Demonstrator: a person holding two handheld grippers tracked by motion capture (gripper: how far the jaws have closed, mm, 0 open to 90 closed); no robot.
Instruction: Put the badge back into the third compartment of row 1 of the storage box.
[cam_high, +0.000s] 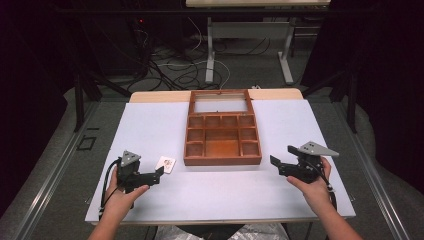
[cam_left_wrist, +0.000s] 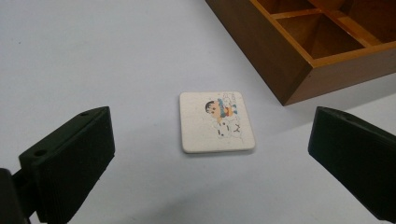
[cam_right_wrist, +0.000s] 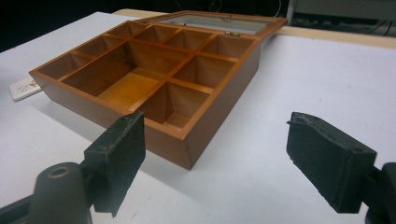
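A small white square tile (cam_left_wrist: 217, 122) with a cartoon figure lies flat on the white table, just left of the wooden box's near corner; it also shows as the tile (cam_high: 166, 164) in the high view and the tile (cam_right_wrist: 23, 87) at the far left of the right gripper view. My left gripper (cam_high: 159, 174) points at it from close by, jaws open wide with nothing between them. The wooden compartment box (cam_high: 222, 140) stands open and empty, its glass lid (cam_high: 220, 102) laid back. My right gripper (cam_high: 281, 160) hovers open near the box's right front corner (cam_right_wrist: 187, 154).
The white table surface (cam_high: 150, 125) spreads out around the box on both sides. Beyond the table's far edge are metal desk legs (cam_high: 210, 55) and loose cables (cam_high: 165, 70) on the floor. Dark curtains close off left and right.
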